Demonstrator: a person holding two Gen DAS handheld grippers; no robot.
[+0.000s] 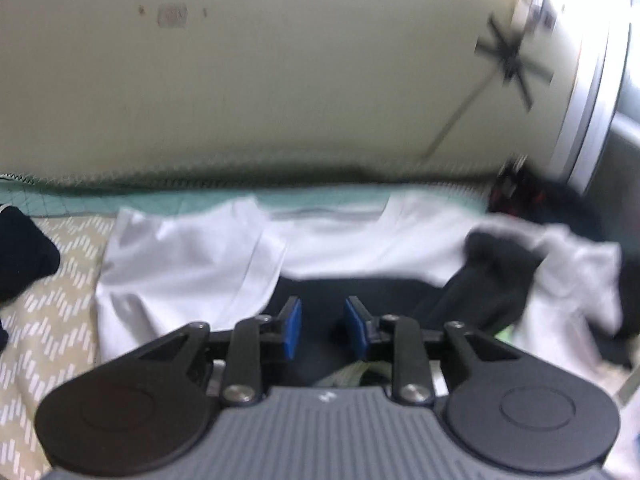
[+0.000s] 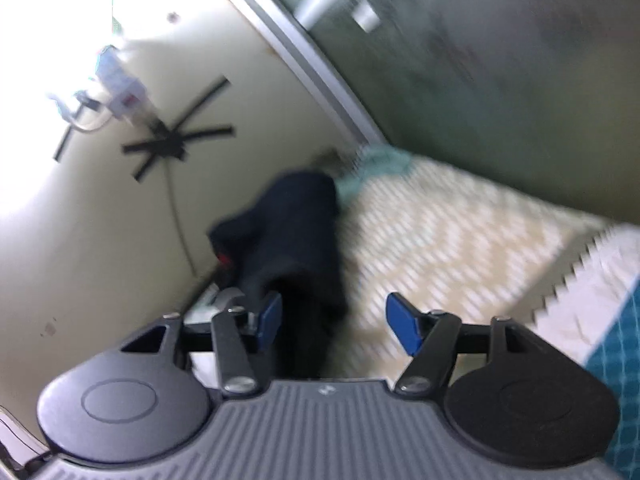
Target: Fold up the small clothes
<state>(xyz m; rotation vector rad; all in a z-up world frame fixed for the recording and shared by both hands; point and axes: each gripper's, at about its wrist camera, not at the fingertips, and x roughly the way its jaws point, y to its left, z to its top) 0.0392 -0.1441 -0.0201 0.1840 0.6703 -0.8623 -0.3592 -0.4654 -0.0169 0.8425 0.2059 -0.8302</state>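
Clothes — one white shirt (image 1: 192,264), one dark garment (image 2: 288,232) — both grippers' fingers (image 1: 291,330) released, grasping nothing

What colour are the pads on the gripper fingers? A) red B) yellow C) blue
C: the pads on the left gripper and on the right gripper are both blue.
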